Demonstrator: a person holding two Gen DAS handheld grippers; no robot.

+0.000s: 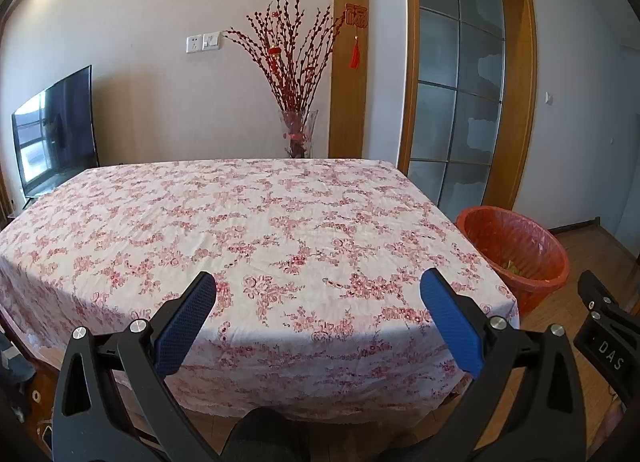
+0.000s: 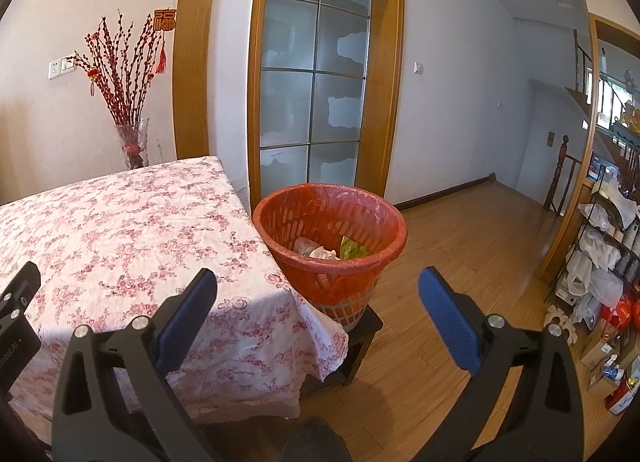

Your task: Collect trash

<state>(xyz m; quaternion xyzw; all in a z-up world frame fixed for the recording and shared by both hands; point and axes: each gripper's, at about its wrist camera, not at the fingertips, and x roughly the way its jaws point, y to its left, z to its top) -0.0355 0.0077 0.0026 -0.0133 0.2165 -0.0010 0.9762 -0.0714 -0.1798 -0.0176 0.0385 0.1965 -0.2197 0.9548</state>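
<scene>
A red bin (image 2: 330, 229) lined with a red bag stands on a dark stool at the table's right corner; it shows at the right of the left wrist view as the bin (image 1: 516, 250). Crumpled white paper (image 2: 316, 250) and a green wrapper (image 2: 352, 249) lie inside it. My left gripper (image 1: 318, 294) is open over the near edge of the table with the floral cloth (image 1: 248, 221), nothing between its blue pads. My right gripper (image 2: 318, 290) is open too, empty, just in front of the bin. No loose trash shows on the cloth.
A glass vase of red branches (image 1: 298, 133) stands behind the table's far edge, a TV (image 1: 56, 133) at far left. A frosted glass door (image 2: 316, 73) is behind the bin. Wood floor (image 2: 460, 262) runs right to a cluttered rack (image 2: 600, 262).
</scene>
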